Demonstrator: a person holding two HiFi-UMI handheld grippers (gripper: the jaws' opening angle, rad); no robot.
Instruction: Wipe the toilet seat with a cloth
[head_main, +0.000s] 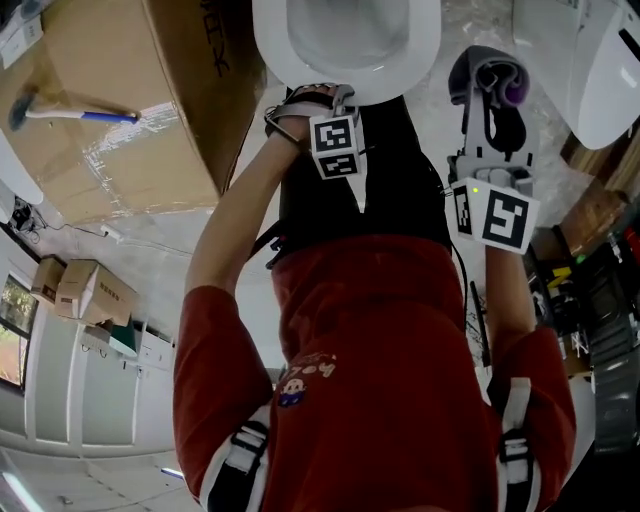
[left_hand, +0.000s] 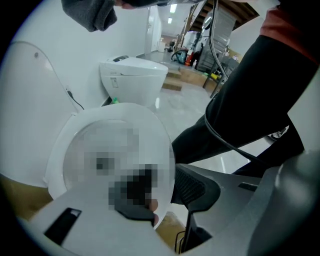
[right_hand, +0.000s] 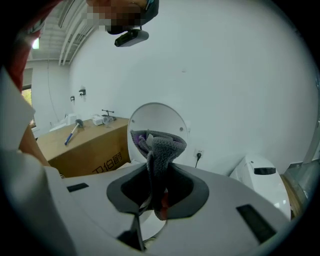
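The white toilet seat (left_hand: 155, 130) lies down over the bowl, and its lid (left_hand: 22, 100) stands up behind it. My left gripper (left_hand: 164, 186) is at the seat's front rim (head_main: 345, 88). Its jaws stand wide open with the seat's edge between them, and the pads do not press on it. To the right of the bowl my right gripper (head_main: 492, 100) is held up, shut on a grey and purple cloth (head_main: 500, 78). In the right gripper view the cloth (right_hand: 159, 150) bunches above the jaws of the right gripper (right_hand: 157, 192) and hangs down between them.
A large cardboard box (head_main: 120, 120) stands left of the toilet with a hammer (head_main: 70, 113) on top. A second white toilet (left_hand: 132, 75) sits to the right, close by. A wall socket (right_hand: 198, 154) with a cord is behind. The person's legs (left_hand: 260, 100) stand in front of the bowl.
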